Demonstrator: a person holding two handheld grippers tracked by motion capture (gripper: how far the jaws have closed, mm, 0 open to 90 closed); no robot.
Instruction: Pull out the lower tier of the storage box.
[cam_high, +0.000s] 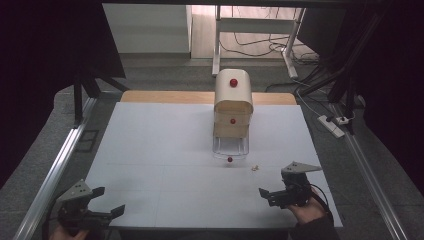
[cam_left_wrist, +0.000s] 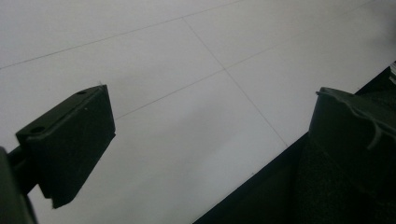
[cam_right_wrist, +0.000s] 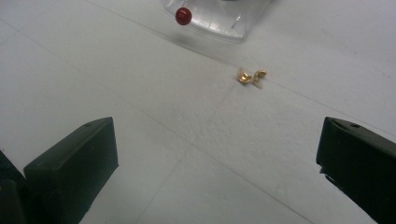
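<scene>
Right gripper (cam_right_wrist: 217, 154), jaws wide apart, should centre over the small gold piece (cam_right_wrist: 251, 77) before pinching gently.

Legible text, labels, brands, numbers, signs: I find none. I check the cabinet (cam_high: 233, 102) and its clear drawer (cam_high: 230, 148): plain fronts with red knobs, no lettering. The table (cam_high: 165, 145) carries thin ruled lines, no figures. The gold bits (cam_right_wrist: 251, 76) are too small for me to read any mark. The black jaws of both grippers show screw holes, no print.
</scene>
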